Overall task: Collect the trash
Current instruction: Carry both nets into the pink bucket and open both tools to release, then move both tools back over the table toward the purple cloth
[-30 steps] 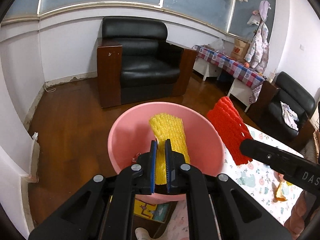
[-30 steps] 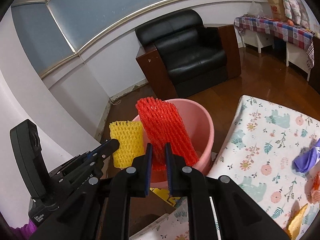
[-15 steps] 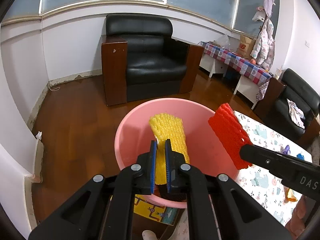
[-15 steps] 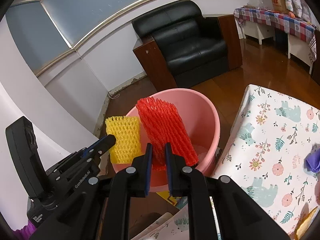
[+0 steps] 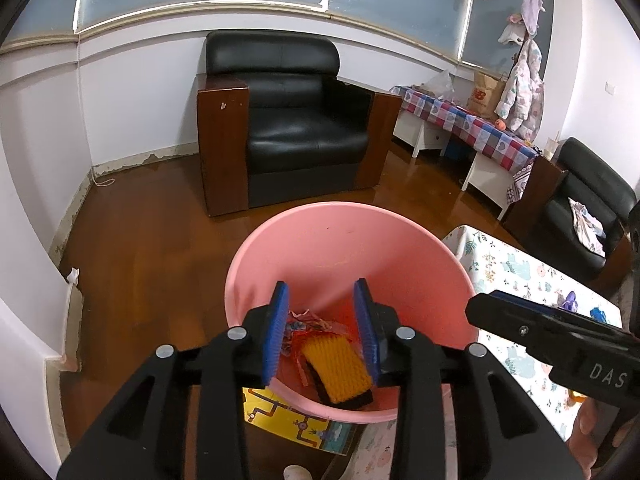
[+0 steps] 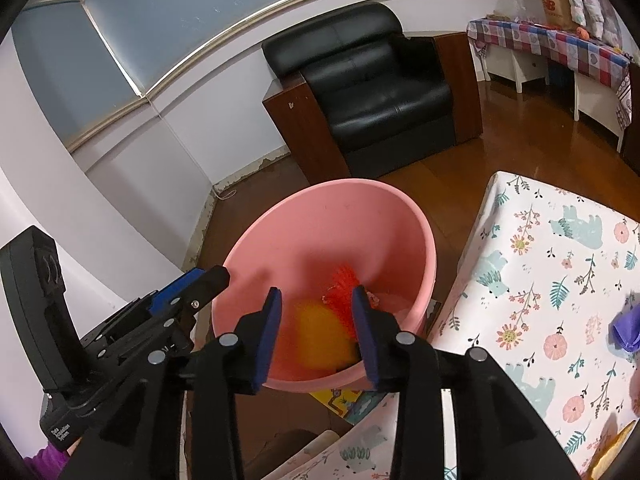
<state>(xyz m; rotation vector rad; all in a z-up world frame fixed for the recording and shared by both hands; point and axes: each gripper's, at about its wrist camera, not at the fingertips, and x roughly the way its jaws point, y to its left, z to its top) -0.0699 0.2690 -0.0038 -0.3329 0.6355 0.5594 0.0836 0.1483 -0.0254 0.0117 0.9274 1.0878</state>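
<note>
Left gripper [image 5: 323,330] jaws spread and opening, nothing between the blue pads; it hangs over the near rim of the round pink plastic bucket [image 5: 344,240]. Right gripper [image 6: 316,332] the same: jaws apart, opening, nothing pinched, poised over the same bucket [image 6: 320,216].

Yellow foam fruit net [image 5: 336,370] lies flat at the bucket bottom on something dark, beside crumpled red-and-white wrapper scraps [image 5: 308,324]. In the right wrist view the yellow net [image 6: 316,330] is a motion-blurred smear, and the red foam fruit net [image 6: 344,292] is inside the bucket, probably mid-fall, hard to say given the blur.

Bucket stands on the brown wood floor [image 5: 152,240], just off the corner of the table with the white floral-and-bear cloth [image 6: 552,264]. A yellow printed card [image 5: 288,420] lies on the floor under the bucket's near edge. A purple object [image 6: 624,326] sits at the table's right edge. Black leather armchair with wooden sides [image 5: 288,120] against the white wall, checked-cloth side table [image 5: 468,128] to the right.

Versus a second ago: both grippers were clamped, left on the yellow net, right on the red net, held above the rim. Both nets now released and down in the bucket.
</note>
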